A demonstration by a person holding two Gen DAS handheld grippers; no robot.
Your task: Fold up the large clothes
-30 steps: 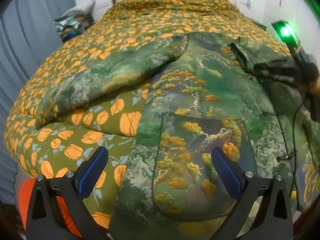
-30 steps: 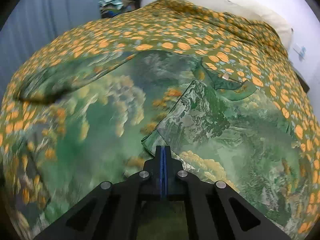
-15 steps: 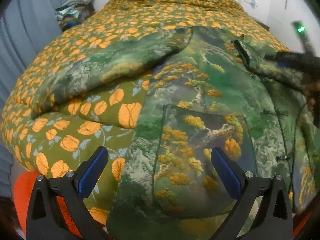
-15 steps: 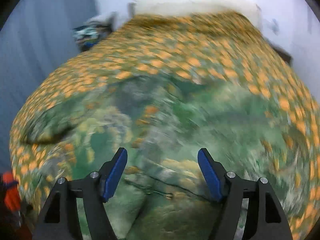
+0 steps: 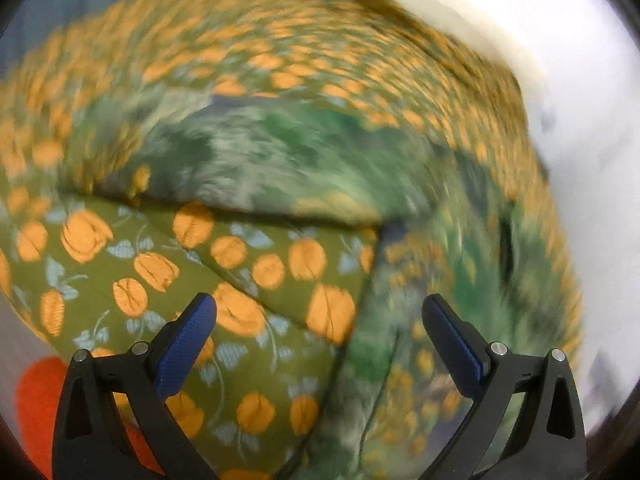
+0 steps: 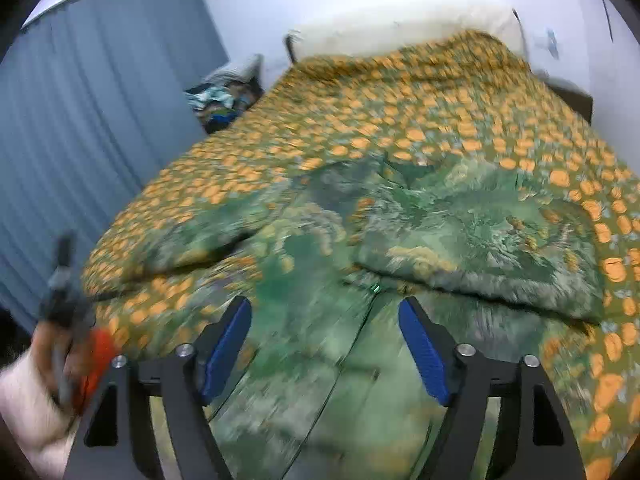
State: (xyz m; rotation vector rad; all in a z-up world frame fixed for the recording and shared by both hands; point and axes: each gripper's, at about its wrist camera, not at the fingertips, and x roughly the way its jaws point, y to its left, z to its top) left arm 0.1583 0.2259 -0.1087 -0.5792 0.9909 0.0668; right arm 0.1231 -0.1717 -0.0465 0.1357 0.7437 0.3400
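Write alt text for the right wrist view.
A large green landscape-print garment lies spread on a bed covered by an olive quilt with orange fruit, one sleeve folded across its body. The right hand-held gripper hangs open above it, nothing between its blue pads. Grey curtains hang at left.

Your bed [image 6: 460,92] wears an olive quilt printed with orange fruit [image 6: 360,128]. On that quilt you see a green landscape-print garment [image 6: 460,216] spread flat. A pale pillow [image 6: 400,28] lies at its head.
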